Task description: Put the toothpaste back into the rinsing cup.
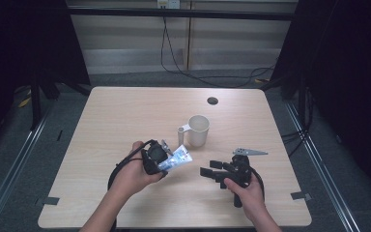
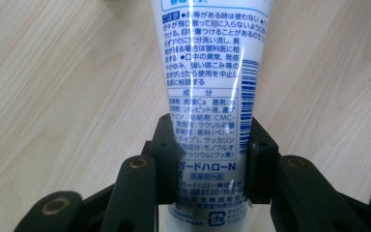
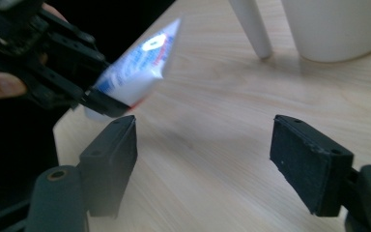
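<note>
A white and blue tube with printed text is lifted off the table, and my left gripper is shut on its lower end. In the left gripper view the tube runs up between the two black jaws, which press its sides. My right gripper stands open over the table to the right, nothing between its jaws. The right gripper view has the tube tilted in the air at upper left, held by the other gripper. A cream mug with its handle to the left stands just beyond the tube.
The light wooden table has a round cable hole near its far edge. The mug's base and handle show at the top of the right gripper view. Dark floor and rails surround the table.
</note>
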A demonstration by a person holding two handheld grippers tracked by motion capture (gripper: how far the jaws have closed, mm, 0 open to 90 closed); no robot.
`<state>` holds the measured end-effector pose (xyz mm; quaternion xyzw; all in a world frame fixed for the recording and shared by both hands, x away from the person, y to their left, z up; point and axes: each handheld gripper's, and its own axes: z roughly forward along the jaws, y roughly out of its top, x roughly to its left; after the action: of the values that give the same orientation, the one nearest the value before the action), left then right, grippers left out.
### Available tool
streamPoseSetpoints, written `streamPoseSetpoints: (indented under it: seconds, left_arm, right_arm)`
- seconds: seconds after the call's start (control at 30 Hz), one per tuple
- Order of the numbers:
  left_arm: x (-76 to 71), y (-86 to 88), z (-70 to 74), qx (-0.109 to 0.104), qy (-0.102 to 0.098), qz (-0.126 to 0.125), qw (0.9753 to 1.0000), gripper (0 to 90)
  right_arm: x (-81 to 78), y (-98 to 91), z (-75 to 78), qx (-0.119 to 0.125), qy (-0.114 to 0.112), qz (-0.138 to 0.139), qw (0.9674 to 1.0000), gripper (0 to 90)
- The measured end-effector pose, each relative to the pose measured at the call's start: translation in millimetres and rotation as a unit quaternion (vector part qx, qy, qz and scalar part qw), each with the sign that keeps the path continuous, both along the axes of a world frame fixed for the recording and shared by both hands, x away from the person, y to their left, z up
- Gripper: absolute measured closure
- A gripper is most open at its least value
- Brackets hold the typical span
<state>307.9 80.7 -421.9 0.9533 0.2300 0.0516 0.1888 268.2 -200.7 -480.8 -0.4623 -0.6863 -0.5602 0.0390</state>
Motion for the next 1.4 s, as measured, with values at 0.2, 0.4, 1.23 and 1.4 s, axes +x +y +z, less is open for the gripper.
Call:
streamPoseSetpoints:
  seconds: [0.2, 0.4, 1.23, 1.4]
  left_arm:
    - [0.6, -7.1, 2.6, -0.013, -0.002, -0.002, 0.9999, 65.1]
    - [-1.0, -20.5, 4.7, -0.021, -0.001, -0.006, 0.9998, 65.0]
    - [-15.2, -55.7, 8.7, -0.057, -0.029, 0.024, 0.9977, 57.8]
    - [-12.0, -54.0, 3.9, -0.098, -0.040, 0.007, 0.9944, 45.9]
  right_arm:
    - [4.1, 7.4, 1.9, 0.036, 0.014, 0.000, 0.9993, 26.9]
    - [9.2, 16.6, -0.8, 0.080, 0.036, -0.011, 0.9961, 28.7]
    - [17.5, 30.0, 10.6, 0.164, 0.077, -0.098, 0.9785, 71.0]
    - [13.7, 26.6, 26.4, 0.120, 0.026, -0.088, 0.9886, 74.9]
